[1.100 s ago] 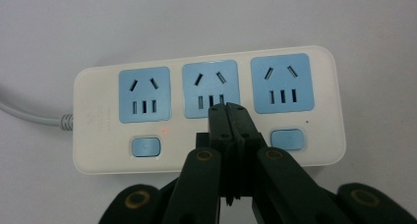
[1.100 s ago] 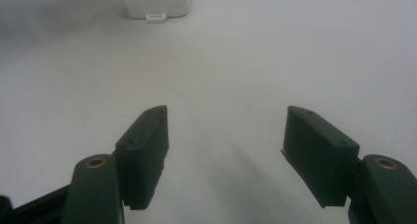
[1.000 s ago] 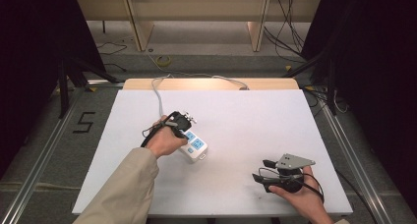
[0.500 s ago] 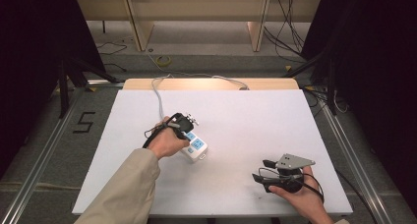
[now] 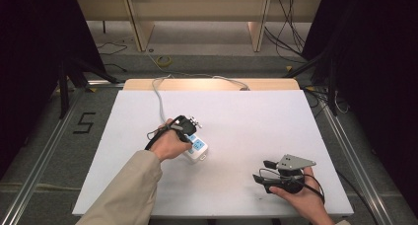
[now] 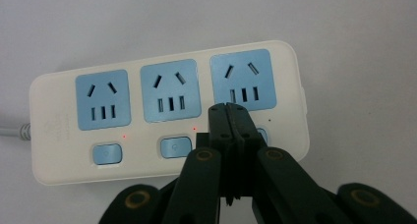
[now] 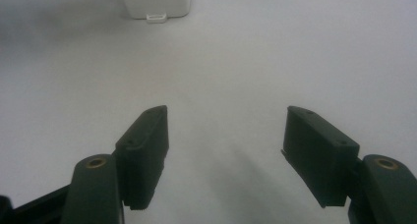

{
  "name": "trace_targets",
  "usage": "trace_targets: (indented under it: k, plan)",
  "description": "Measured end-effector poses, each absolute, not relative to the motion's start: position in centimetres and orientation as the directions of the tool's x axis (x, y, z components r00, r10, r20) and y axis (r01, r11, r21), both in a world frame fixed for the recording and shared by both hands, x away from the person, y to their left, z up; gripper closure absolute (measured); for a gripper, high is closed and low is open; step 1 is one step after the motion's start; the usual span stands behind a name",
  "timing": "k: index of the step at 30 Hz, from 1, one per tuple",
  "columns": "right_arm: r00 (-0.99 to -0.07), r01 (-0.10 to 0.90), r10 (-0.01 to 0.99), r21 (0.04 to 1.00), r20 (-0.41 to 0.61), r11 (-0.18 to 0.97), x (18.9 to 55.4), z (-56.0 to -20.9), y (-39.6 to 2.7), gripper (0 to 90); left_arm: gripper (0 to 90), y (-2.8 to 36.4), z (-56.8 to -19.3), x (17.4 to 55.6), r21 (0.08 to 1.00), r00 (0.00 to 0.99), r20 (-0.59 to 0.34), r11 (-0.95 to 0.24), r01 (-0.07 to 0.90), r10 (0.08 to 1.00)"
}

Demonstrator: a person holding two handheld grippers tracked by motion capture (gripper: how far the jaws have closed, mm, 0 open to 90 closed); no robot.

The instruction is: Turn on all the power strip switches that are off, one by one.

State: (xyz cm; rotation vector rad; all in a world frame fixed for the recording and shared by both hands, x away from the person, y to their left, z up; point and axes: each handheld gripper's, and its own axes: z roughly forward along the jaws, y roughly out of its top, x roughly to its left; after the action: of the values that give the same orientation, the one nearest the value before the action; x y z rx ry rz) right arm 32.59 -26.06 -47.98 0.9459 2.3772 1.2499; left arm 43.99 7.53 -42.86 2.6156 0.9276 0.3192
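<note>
the left hand-held gripper [image 6: 230,117] had its jaws pressed together with nothing between them, and their joined tip sat right over the power strip [image 6: 167,111], at the switch below the socket nearest the strip's free end; whether the tip actually touched that button i could not tell. from that gripper the strip lay directly beneath and ahead, its long axis running crosswise to the jaws, with its cable [image 5: 158,99] leaving the far end and trailing off toward the back edge of the tabletop [image 5: 246,116]. two small red lamps glowed beside the other two switches [image 6: 106,154], so the job in hand looked to be pressing the third one. the right hand-held gripper [image 5: 263,170] rested well apart, near the front corner of the tabletop, its jaws spread wide and empty, pointing toward the strip's short end [image 7: 157,2]. the left hand [image 5: 170,143] was clearly the nearer, and i judged a short push straight down was all the move needed.
</note>
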Motion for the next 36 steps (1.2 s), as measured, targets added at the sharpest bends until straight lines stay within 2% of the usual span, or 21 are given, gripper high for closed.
trace_targets:
  k: [36]
  plan:
    - [-0.748, 0.407, 0.663, 0.819, 0.044, 0.405, 32.55, -47.93, -26.05, 30.1, 90.0, 6.83, -43.22, 43.49, 0.374, 0.777, 0.071, -0.739, 0.560, 0.625]
